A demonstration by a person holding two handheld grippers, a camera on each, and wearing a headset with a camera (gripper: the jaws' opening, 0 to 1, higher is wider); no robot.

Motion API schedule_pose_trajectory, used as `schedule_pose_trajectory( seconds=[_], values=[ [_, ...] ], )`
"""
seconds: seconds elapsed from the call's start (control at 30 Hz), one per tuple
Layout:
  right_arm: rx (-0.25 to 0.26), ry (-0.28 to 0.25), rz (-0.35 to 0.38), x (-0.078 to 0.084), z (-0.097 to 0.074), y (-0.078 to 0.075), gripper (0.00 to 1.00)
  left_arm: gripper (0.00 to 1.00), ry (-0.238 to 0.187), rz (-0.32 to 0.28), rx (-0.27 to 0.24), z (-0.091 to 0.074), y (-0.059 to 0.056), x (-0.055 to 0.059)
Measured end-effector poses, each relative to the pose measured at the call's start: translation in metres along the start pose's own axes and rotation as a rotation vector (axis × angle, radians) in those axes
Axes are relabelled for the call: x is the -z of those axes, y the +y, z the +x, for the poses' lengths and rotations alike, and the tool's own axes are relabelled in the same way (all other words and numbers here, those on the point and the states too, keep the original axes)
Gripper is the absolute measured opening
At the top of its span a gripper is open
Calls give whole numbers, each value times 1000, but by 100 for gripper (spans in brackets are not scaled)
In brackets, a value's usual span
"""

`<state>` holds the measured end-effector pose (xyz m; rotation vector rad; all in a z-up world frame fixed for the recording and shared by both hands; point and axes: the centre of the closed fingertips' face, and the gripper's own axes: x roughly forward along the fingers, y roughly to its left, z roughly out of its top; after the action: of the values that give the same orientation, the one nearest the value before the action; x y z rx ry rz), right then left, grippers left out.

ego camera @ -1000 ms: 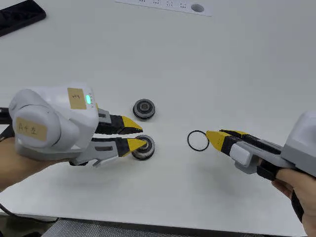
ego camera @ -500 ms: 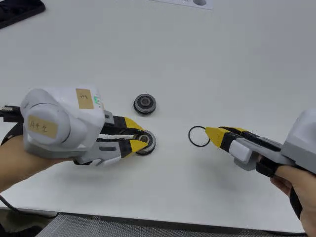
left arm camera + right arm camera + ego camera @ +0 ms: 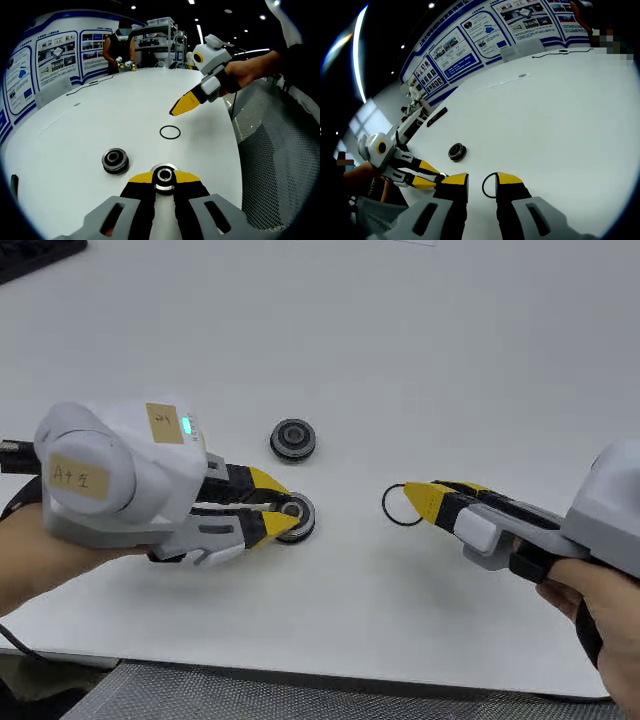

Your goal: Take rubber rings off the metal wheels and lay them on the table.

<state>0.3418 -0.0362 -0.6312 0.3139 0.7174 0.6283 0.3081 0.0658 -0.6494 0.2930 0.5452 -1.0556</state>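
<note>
**Left to right.** The left gripper (image 3: 287, 510) has its yellow-tipped jaws closed on a wheel (image 3: 303, 516). One tip sits on each side of the wheel, which lies flat on the white table (image 3: 330, 340).

In the left gripper view this wheel (image 3: 164, 177) shows a pale metal rim and hub with a dark band between them. Whether a rubber ring sits on it cannot be told.

A second wheel (image 3: 293, 439) lies off to the left of those jaws and a little ahead, apart from them. It has a dark outer band around a grey hub.

Straight ahead of the left jaws lies a loose rubber ring (image 3: 400, 506). It is thin and black, a closed round loop flat on the table.

The right gripper (image 3: 424, 498) points at the ring from the far side.

**What the views add.**
- In the head view the right gripper's tip overlaps the ring's edge, and this side-on angle leaves contact unsettled.
- The left gripper view shows that tip raised above the table, with the ring (image 3: 170, 132) lying clear beneath it.
- The right gripper view shows what the head view hides. The right jaws stand moderately apart and hold nothing.
- In that same view the ring (image 3: 488, 186) lies in the gap between the tips, partly hidden by one of them.
- It also takes in the second wheel (image 3: 457, 151), ahead and to the left of the jaws.
</note>
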Motion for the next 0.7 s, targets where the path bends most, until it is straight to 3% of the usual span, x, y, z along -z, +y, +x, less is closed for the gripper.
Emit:
schedule_pose_trajectory(
  seconds=[0.7],
  values=[
    [-4, 1, 14, 2, 1, 1, 22, 14, -8, -43, 7, -1, 0, 0]
  ],
)
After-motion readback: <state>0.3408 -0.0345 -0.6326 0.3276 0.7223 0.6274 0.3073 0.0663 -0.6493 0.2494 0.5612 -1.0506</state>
